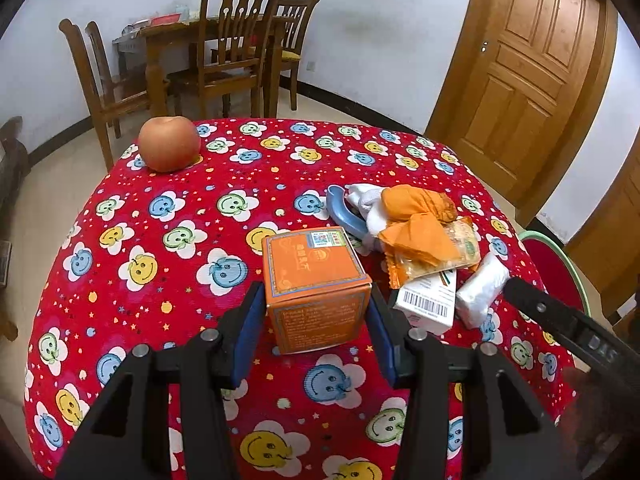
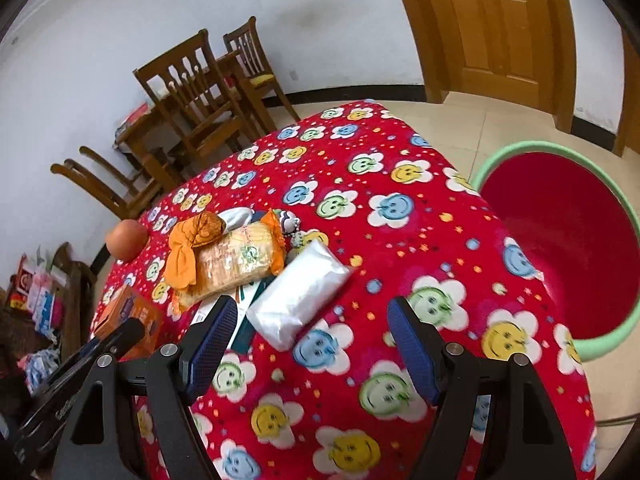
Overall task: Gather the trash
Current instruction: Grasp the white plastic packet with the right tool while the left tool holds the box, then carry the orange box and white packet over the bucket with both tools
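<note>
My left gripper (image 1: 316,294) is shut on an orange carton (image 1: 316,276), its blue pads pressed to both side faces, low over the red smiley tablecloth (image 1: 180,320). The same carton (image 2: 132,312) shows at the left of the right wrist view. My right gripper (image 2: 314,308) stands open above the cloth. A white tissue pack (image 2: 296,292) lies just past its fingertips, nearer the left finger and untouched. Behind the pack sit a biscuit packet (image 2: 240,264), an orange wrapper (image 2: 192,248) and a white barcode box (image 1: 428,304).
A red bin with a green rim (image 2: 532,148) stands on the floor beside the table's right edge. An apple (image 1: 170,144) sits at the far left corner. A blue curved object (image 1: 340,212) lies by the pile. Wooden chairs (image 1: 236,48) and a door (image 1: 532,64) are beyond.
</note>
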The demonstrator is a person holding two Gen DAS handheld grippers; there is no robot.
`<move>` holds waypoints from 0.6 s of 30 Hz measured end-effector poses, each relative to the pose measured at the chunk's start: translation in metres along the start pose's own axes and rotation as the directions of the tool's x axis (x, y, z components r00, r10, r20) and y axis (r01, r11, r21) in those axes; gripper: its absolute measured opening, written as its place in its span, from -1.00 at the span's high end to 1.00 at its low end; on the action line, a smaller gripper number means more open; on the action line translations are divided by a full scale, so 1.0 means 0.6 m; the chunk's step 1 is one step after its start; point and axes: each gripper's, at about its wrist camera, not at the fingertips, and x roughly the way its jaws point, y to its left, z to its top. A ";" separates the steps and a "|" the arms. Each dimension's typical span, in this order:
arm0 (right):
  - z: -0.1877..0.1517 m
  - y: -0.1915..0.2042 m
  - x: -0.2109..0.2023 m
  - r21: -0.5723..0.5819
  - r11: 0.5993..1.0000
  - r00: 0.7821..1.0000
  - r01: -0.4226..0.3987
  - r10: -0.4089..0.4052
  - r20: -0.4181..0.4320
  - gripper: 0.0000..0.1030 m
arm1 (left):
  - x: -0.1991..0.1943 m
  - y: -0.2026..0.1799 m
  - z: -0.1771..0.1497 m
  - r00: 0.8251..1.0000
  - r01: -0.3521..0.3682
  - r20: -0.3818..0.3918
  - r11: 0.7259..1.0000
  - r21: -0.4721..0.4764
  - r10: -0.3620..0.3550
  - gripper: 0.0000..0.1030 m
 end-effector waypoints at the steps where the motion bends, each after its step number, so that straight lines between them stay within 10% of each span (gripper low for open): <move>1: 0.001 0.002 0.006 0.000 1.000 1.000 -0.002 0.002 -0.002 -0.52 | 0.001 0.001 0.000 1.000 0.002 -0.001 1.000 -0.001 -0.002 0.04; 18: -0.003 0.006 0.058 0.030 1.000 0.999 0.003 -0.002 -0.048 0.12 | 0.013 0.018 0.001 1.000 0.006 -0.008 1.000 -0.018 -0.007 0.03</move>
